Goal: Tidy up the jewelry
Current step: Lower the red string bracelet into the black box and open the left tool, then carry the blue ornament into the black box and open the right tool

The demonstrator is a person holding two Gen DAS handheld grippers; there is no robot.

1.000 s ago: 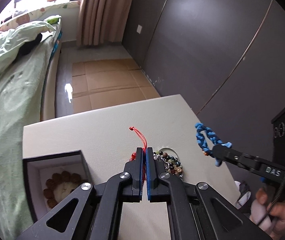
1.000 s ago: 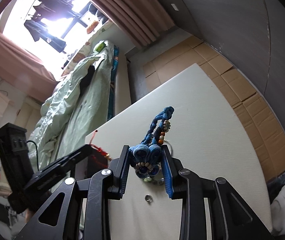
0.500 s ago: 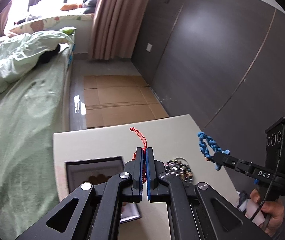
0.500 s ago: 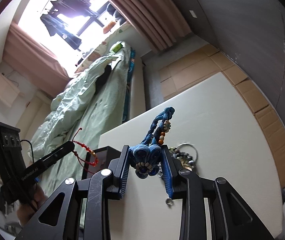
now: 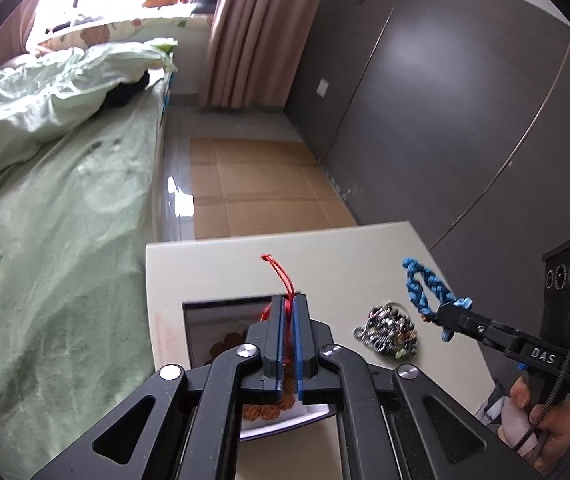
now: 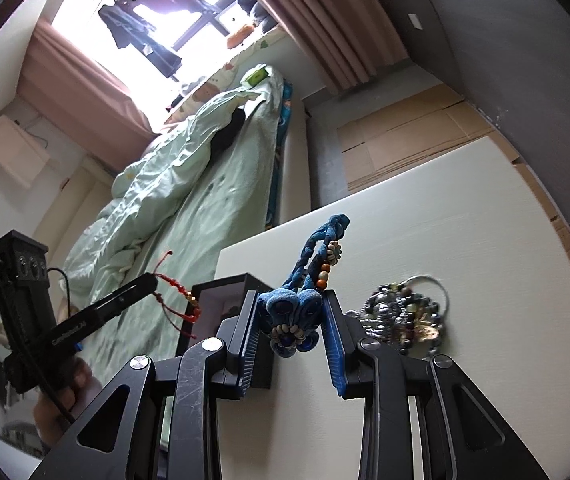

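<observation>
Table, cream and rectangular, is shown bearing one open black jewelry box near its left edge and one heap of mixed beaded jewelry lying well apart to the right of the box. One brown beaded bracelet is seen lying in the white lining of the box; by judgement this piece is already sorted, though part of the interior is hidden behind the left gripper.

Two pieces are held in the air. A red cord bracelet is pinched between the clenched jaws of the left gripper and is seen, in the right wrist view, hanging just above the box's left rim; its placing into the box is judged to be the step in hand. A blue braided bracelet with small beads is clamped by its knotted end between the jaws of the right gripper, held above the table between box and heap; it is not yet stowed.

Progress is judged as partial: one piece boxed, two lifted, and the heap untouched. The count of pieces within the heap cannot be told; one metal ring is seen at its far edge.

Counted: one table, one box, two grippers, one heap, three separate bracelets.
</observation>
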